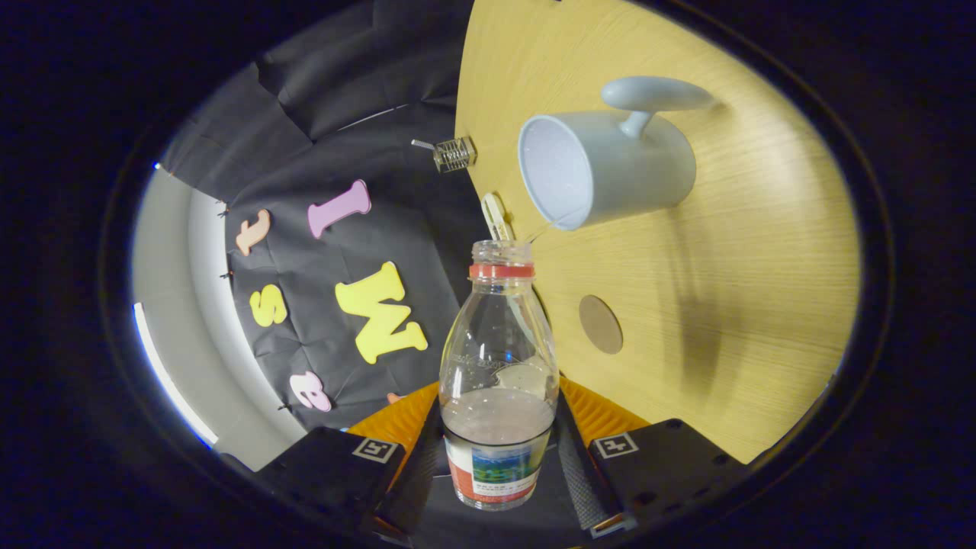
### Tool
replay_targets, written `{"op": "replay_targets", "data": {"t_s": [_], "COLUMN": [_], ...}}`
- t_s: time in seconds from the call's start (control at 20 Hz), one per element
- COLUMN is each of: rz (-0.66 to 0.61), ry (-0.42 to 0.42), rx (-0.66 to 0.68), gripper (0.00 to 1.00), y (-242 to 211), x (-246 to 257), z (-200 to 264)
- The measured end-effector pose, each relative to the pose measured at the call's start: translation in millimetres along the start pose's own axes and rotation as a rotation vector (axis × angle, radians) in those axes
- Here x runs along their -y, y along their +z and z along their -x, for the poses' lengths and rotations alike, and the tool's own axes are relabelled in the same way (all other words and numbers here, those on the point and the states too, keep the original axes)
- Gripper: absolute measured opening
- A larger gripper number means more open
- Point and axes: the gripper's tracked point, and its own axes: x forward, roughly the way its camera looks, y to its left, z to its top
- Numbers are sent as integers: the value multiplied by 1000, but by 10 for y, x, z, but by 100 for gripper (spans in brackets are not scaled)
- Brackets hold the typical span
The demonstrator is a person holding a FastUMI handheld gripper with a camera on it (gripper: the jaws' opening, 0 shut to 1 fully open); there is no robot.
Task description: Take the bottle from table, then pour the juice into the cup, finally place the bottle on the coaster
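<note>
My gripper (497, 465) is shut on a clear plastic bottle (499, 358), both fingers pressing its labelled lower body. The bottle has no cap and a red ring below its open neck; a shallow layer of liquid sits at its base end. The whole view is rolled sideways, so the bottle lies tipped over relative to the wooden table (762, 267). Its mouth points at the rim of a pale grey cup (610, 171) with a handle, standing on the table just beyond the neck. A round brown coaster (600, 324) lies on the table beside the bottle's shoulder, nearer than the cup.
A pale clip (496, 217) sits at the table's edge just past the bottle mouth. A small clear ribbed object (454, 154) lies further along that edge. Black cloth forms the booth wall behind, with a white panel beside it.
</note>
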Motion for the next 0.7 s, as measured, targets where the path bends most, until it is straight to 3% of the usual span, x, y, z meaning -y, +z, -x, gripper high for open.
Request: {"op": "replay_targets", "data": {"t_s": [0.7], "rz": [-133], "ry": [33], "rx": [-10], "gripper": [78], "y": [113], "x": [-245], "z": [-19]}}
